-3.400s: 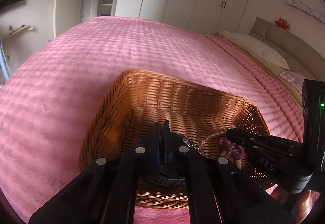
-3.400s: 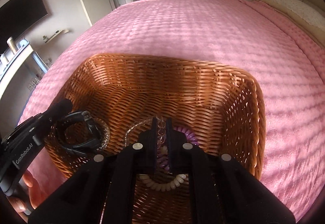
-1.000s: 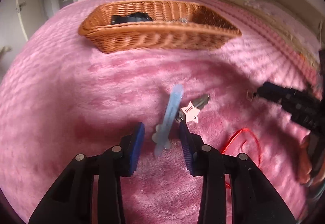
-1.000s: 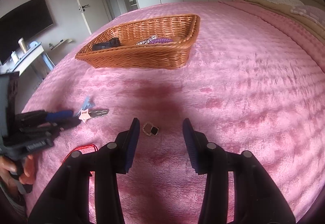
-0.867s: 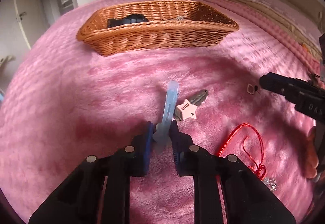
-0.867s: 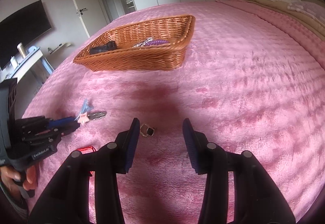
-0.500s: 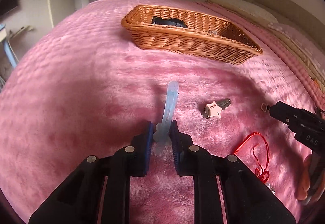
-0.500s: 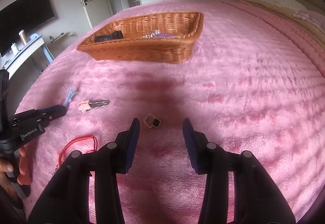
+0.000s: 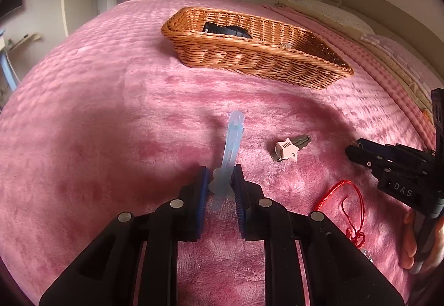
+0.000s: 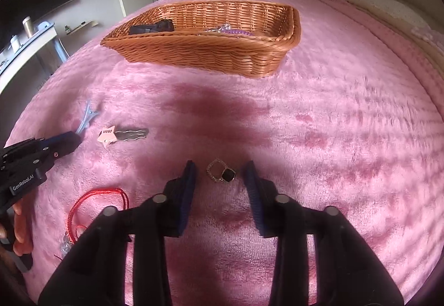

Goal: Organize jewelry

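Pale blue hair clip (image 9: 231, 150): lying on the pink bedspread (image 9: 111, 111), its near end being clenched by the left gripper (image 9: 221, 184). Ring (image 10: 221, 171) with dark stone: showing only in the right wrist view, lying between the right gripper (image 10: 220, 177) pads, whose jaws are closing without yet touching it. Star hair pin (image 9: 288, 149) and red cord (image 9: 344, 203) are lying nearby; wicker basket (image 9: 249, 56) beyond. A second ago the left jaws were standing wider around the clip; the right jaws were wider too.
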Demonstrator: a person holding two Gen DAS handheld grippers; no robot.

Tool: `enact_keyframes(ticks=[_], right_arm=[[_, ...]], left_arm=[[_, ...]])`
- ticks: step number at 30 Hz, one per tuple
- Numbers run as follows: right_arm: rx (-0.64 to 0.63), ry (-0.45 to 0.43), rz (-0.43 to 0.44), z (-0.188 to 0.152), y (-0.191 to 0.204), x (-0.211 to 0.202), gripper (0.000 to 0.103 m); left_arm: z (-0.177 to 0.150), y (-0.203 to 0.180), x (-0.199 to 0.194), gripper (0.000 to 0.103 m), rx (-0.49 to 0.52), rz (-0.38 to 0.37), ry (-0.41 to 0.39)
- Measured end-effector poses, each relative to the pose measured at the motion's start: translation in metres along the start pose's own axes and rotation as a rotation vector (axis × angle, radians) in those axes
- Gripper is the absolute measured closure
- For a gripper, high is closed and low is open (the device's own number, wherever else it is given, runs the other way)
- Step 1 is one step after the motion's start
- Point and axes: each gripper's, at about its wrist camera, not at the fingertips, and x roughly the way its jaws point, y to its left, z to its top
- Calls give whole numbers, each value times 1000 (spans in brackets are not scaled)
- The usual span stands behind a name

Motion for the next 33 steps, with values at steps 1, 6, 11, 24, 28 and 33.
enact_keyframes(ticks=[1,6,11,24,28,33], right_arm=[[-17,-6,-9,-1,3,-2,92],[-52,-39,-28,-5,11,-10,92],[-35,-81,-6,-6,7,-21,92],[-29,-228,67,31,6,-83,92],[-51,-288,61,73,8,-95,92],[-42,-301,54,129,1,-76,92]], left_arm=[[0,0,0,87,1,-1,0],[0,-2,-1,87,11,-2,-9],[-1,-6,-6,87,29,-5,-35],[31,-23,-59,87,44,-41,-185],[70,-37,-76,87,38,-62,-244],[124,-42,-61,87,19,-82,-270]])
